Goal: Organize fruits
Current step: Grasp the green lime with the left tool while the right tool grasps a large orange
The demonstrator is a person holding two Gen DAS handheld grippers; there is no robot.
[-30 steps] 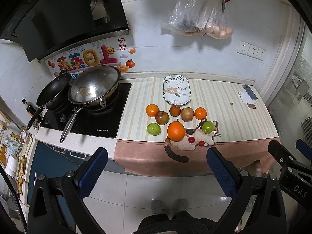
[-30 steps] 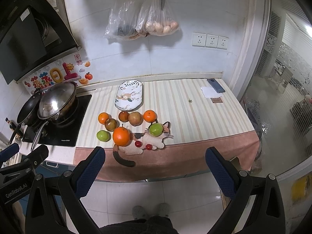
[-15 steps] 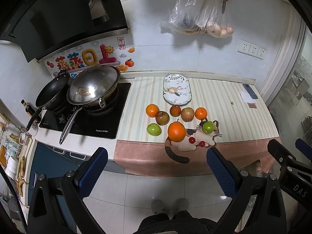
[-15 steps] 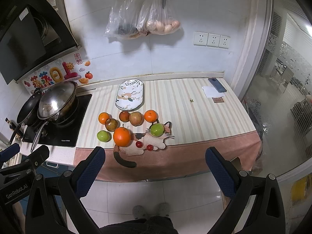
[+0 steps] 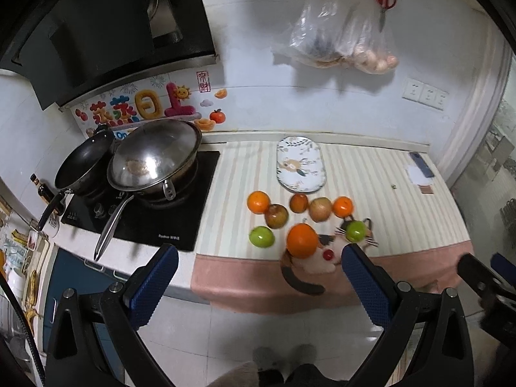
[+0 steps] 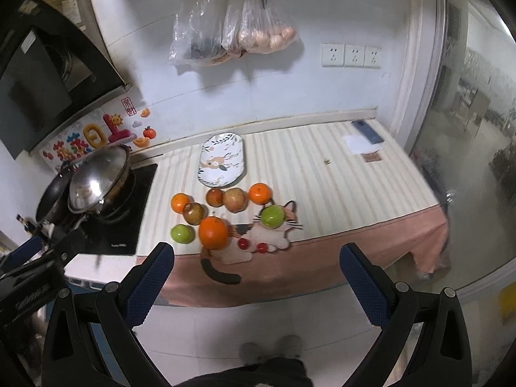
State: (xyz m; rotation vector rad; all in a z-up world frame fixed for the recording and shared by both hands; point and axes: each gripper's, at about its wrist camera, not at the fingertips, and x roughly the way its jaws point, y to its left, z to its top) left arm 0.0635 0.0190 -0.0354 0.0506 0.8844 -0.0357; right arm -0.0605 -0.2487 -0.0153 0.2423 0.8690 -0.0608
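Observation:
Several fruits lie on the striped counter: a big orange (image 5: 302, 240) (image 6: 213, 233), two smaller oranges (image 5: 258, 202) (image 5: 342, 206), two green apples (image 5: 261, 236) (image 5: 355, 230), brownish apples (image 5: 276, 215) (image 5: 320, 209) and two small red fruits (image 6: 243, 243). A patterned oval plate (image 5: 300, 168) (image 6: 221, 159) lies empty behind them. My left gripper (image 5: 258, 277) and right gripper (image 6: 256, 274) are both open and empty, held in front of the counter edge, apart from the fruit.
A cat-shaped mat (image 6: 258, 238) lies under some fruit at the front edge. A hob with a steel wok (image 5: 154, 159) and a black pan (image 5: 84, 163) stands at the left. A phone (image 6: 367, 131) and paper lie at the far right. Bags hang on the wall (image 6: 232, 32).
Both grippers have moved closer to the counter; the fruit looks larger and lower in both views. Nothing on the counter has moved.

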